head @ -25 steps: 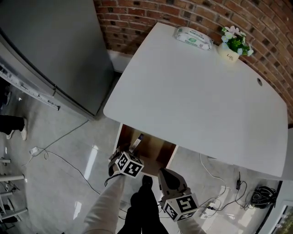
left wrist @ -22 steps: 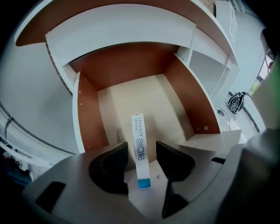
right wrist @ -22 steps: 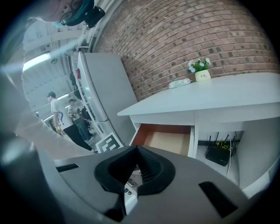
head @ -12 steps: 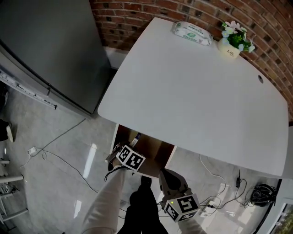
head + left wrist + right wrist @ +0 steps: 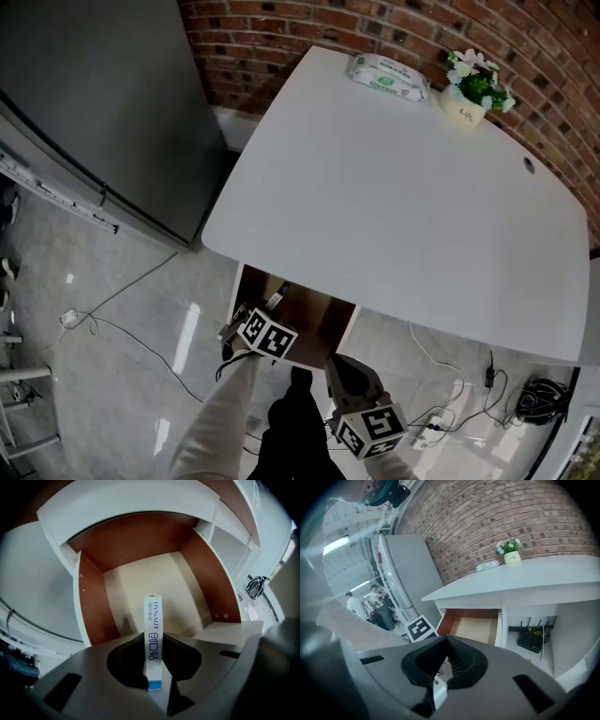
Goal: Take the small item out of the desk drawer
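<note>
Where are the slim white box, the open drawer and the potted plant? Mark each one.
slim white box (image 5: 152, 620): left gripper view, on its printed narrow face.
open drawer (image 5: 140, 581): left gripper view, on its bare pale floor.
potted plant (image 5: 466, 111): head view, on the white pot.

Left gripper (image 5: 153, 644) and right gripper (image 5: 447, 641): grey moulded bodies with black pads, ribbed on the right unit. Each carries a white cube (image 5: 266, 337) printed with black square markers. Sleeves (image 5: 220, 412): pale beige. Trousers (image 5: 295, 431): dark.
</note>
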`<state>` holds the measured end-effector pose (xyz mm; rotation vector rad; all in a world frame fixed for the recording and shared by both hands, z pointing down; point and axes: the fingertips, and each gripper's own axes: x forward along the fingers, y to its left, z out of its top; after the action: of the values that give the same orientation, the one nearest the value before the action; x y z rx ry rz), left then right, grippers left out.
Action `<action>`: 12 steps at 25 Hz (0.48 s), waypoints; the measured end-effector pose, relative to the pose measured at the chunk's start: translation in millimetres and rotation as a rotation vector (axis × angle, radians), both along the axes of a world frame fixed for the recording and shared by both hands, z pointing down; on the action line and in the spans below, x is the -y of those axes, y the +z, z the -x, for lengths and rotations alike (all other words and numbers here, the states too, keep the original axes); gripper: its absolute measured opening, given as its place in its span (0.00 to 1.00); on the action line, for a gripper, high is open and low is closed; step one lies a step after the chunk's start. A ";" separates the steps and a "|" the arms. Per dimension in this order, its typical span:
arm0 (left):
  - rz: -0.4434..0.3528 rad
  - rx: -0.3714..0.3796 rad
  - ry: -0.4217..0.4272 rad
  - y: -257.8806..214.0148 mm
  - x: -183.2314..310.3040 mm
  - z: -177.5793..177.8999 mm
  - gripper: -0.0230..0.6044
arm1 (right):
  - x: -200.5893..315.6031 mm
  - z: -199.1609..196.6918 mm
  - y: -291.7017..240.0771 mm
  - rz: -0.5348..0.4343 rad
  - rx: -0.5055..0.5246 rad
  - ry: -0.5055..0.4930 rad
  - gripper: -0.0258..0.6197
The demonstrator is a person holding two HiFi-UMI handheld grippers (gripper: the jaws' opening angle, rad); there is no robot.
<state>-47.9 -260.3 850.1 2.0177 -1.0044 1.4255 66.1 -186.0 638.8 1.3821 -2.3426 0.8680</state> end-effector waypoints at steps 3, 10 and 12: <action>-0.033 -0.024 -0.002 -20.1 -1.3 -1.7 0.16 | -0.4 1.6 -5.7 -0.005 0.001 0.000 0.08; -0.153 -0.109 -0.013 -94.3 -1.1 -5.4 0.16 | -2.1 8.5 -23.1 -0.034 0.005 0.003 0.08; -0.172 -0.128 -0.018 -109.3 -7.6 -4.1 0.16 | -2.5 10.3 -28.8 -0.043 0.004 0.003 0.08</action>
<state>-43.8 -252.6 740.8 2.1851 -1.1186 1.2198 55.8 -183.5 610.0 1.4015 -2.3763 0.8272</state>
